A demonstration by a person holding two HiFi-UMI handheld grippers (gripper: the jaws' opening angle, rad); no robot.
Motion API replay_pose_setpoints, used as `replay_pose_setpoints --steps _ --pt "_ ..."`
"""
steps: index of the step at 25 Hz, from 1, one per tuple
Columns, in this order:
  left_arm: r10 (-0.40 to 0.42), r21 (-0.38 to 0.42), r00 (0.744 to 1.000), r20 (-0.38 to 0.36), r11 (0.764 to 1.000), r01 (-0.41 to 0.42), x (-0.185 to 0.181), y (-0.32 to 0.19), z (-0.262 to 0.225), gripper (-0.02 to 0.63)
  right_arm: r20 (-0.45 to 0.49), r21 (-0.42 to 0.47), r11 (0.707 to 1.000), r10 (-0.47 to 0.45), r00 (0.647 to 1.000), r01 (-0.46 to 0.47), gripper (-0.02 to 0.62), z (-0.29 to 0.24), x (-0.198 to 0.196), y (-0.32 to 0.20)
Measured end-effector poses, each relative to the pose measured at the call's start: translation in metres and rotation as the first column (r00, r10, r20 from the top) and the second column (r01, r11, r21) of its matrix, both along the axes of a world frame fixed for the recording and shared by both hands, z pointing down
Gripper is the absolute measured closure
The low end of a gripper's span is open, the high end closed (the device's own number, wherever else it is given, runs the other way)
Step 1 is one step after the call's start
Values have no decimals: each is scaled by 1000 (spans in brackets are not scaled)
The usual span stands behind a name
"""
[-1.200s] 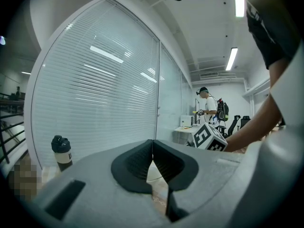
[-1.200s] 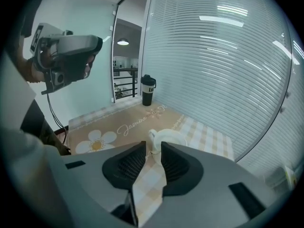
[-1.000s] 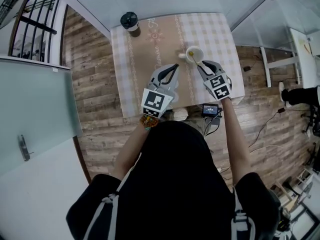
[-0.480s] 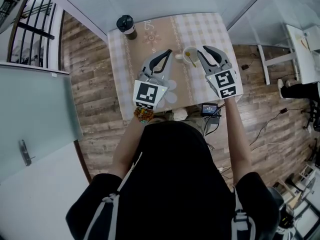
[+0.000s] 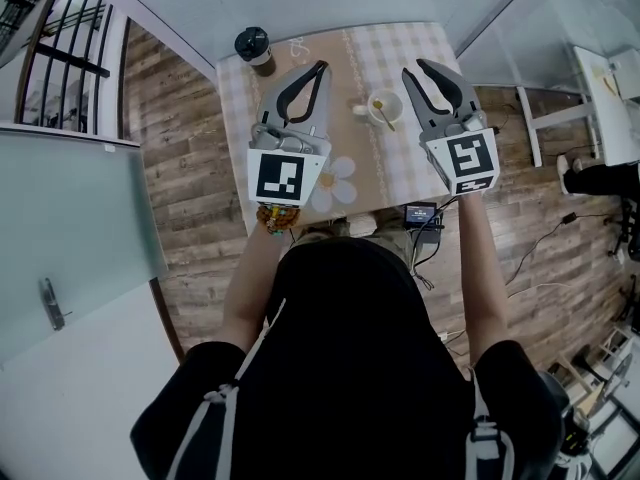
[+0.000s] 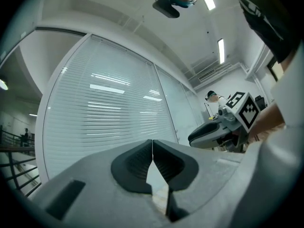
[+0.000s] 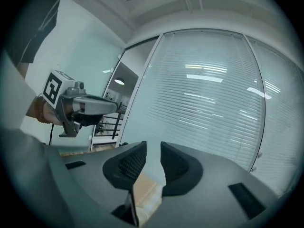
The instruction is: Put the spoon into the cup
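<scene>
A small white cup (image 5: 383, 107) stands on the checked tablecloth (image 5: 420, 53), and a yellowish spoon (image 5: 386, 114) rests inside it. Both grippers are held high above the table, one on each side of the cup, and touch nothing. My left gripper (image 5: 320, 65) (image 6: 152, 142) is shut and empty, its pads meeting. My right gripper (image 5: 414, 66) (image 7: 153, 147) is slightly open, with a narrow gap between its pads and nothing in it. Both gripper views point up at a glass wall with blinds, so neither shows the cup or the table.
A dark-lidded cup (image 5: 253, 46) stands at the table's far left corner. A small device with a screen (image 5: 420, 215) sits by the near table edge. Wooden floor surrounds the table. A glass partition (image 5: 60, 218) is to the left.
The right gripper has drawn back from the cup, and the spoon stays in it. Both grippers have risen toward the head camera and tilted upward.
</scene>
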State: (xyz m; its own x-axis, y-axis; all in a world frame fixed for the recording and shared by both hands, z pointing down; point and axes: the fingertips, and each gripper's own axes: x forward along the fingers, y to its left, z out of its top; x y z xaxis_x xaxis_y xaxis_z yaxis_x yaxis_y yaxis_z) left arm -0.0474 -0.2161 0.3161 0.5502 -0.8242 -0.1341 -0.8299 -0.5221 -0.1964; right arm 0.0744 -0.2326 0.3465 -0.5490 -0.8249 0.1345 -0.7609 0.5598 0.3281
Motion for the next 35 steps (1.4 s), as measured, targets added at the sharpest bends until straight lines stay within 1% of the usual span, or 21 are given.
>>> replay_pose_setpoints --steps 2,5,8,9,11,13,17,19,21,24,26,29,32,35 --pt "-25 26 1000 10 999 24 -4 -3 -10 589 18 38 999 7 1000 -7 522 -15 -2 -1" --pt "-64 64 998 -5 996 64 -11 -7 -23 588 49 107 993 34 998 -39 523 -39 -4 -3" --pt "-115 125 993 -39 985 119 -19 -8 -39 588 73 230 968 88 993 -102 540 -64 -1 -2" --pt "-129 143 990 -48 981 135 -20 -7 -43 588 72 259 960 94 993 -110 540 -68 -1 -1" --pt "-146 161 988 -55 975 153 -21 -5 -46 588 82 285 952 93 992 -112 540 -71 -3 1" --pt "-152 170 987 -46 973 157 -19 -4 -45 588 118 298 946 99 988 -131 543 -73 -4 3" --pt "-150 155 988 -27 976 153 -15 -3 -31 588 202 348 911 157 967 -221 555 -75 -2 16" --pt "-148 142 989 -11 979 148 -13 -2 -21 588 226 341 907 175 958 -246 560 -68 -4 21" --pt "-145 133 989 10 981 142 -10 0 -10 588 260 311 910 195 946 -274 563 -56 -5 24" --pt "-138 107 990 22 985 135 -4 6 10 588 289 226 923 240 927 -310 569 -27 -8 30" --pt "-136 94 991 16 986 134 -2 9 21 588 296 183 933 247 923 -308 569 -10 -13 33" --pt "-132 78 991 22 988 130 -2 13 35 588 291 177 938 238 927 -297 571 3 -21 35" --pt "-129 76 991 18 989 127 -3 18 44 588 290 163 938 251 924 -306 577 15 -26 38" --pt "-120 31 993 18 992 120 -2 27 62 588 285 156 945 237 929 -289 578 27 -33 43"
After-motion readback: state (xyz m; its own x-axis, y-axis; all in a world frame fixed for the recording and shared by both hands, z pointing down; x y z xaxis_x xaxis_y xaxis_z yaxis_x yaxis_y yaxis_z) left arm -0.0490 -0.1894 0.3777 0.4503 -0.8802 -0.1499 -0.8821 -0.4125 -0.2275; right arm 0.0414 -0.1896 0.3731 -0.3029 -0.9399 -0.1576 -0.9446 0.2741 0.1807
